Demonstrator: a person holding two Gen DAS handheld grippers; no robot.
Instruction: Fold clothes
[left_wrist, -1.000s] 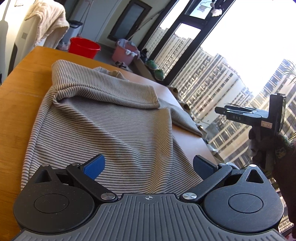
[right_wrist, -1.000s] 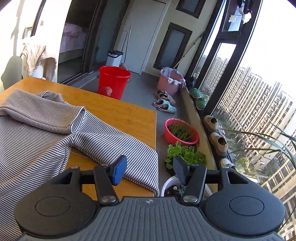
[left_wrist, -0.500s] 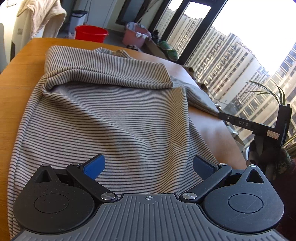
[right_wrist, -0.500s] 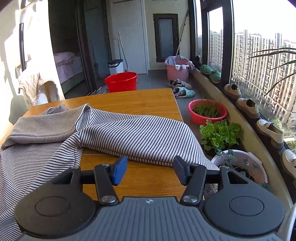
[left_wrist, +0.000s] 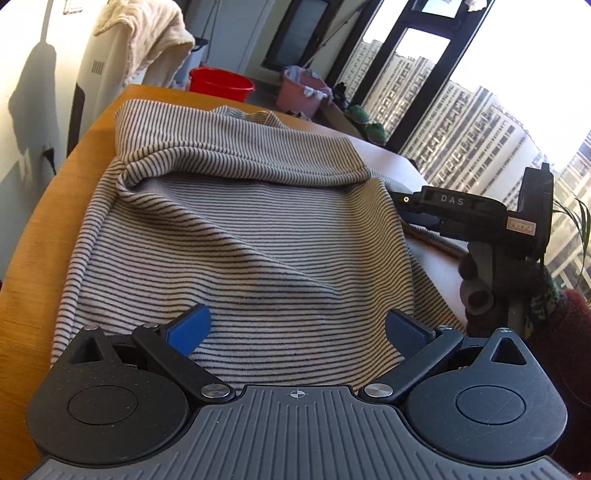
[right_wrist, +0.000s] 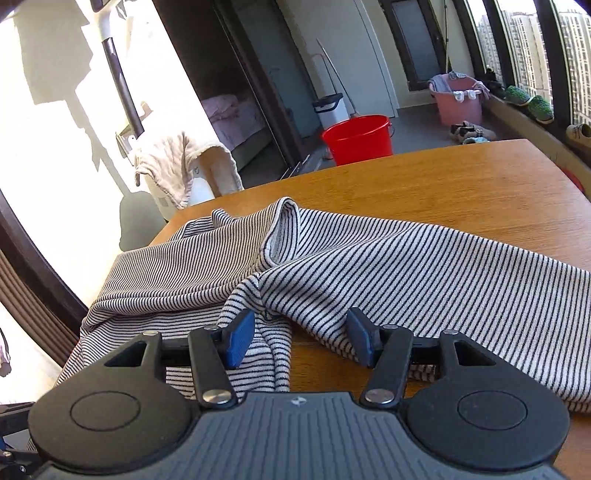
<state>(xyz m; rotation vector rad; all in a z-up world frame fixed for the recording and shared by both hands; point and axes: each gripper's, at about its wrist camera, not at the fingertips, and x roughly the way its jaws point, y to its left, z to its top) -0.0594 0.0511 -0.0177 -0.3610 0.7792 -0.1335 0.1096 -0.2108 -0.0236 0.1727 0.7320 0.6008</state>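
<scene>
A grey-and-black striped shirt (left_wrist: 258, 229) lies spread on the wooden table (left_wrist: 40, 258), its top part folded over in a thick roll. My left gripper (left_wrist: 295, 328) hovers open over the shirt's near hem, nothing between its blue pads. In the right wrist view the shirt's sleeve (right_wrist: 424, 273) stretches out to the right. My right gripper (right_wrist: 300, 339) stands open low over the armpit folds, its pads apart and not pressing cloth. In the left wrist view the right gripper (left_wrist: 406, 206) reaches in at the shirt's right edge, held by a gloved hand (left_wrist: 476, 280).
Bare table (right_wrist: 461, 184) lies beyond the sleeve. On the floor past the table stand a red bucket (right_wrist: 356, 138) and a pink basin (right_wrist: 456, 99). A beige towel (right_wrist: 177, 166) hangs over a white unit at the far left. Windows run along the right.
My right gripper has swung left and dropped, from over the table's edge and plants to low over the sleeve's armpit. The left gripper has shifted a little; both stay open.
</scene>
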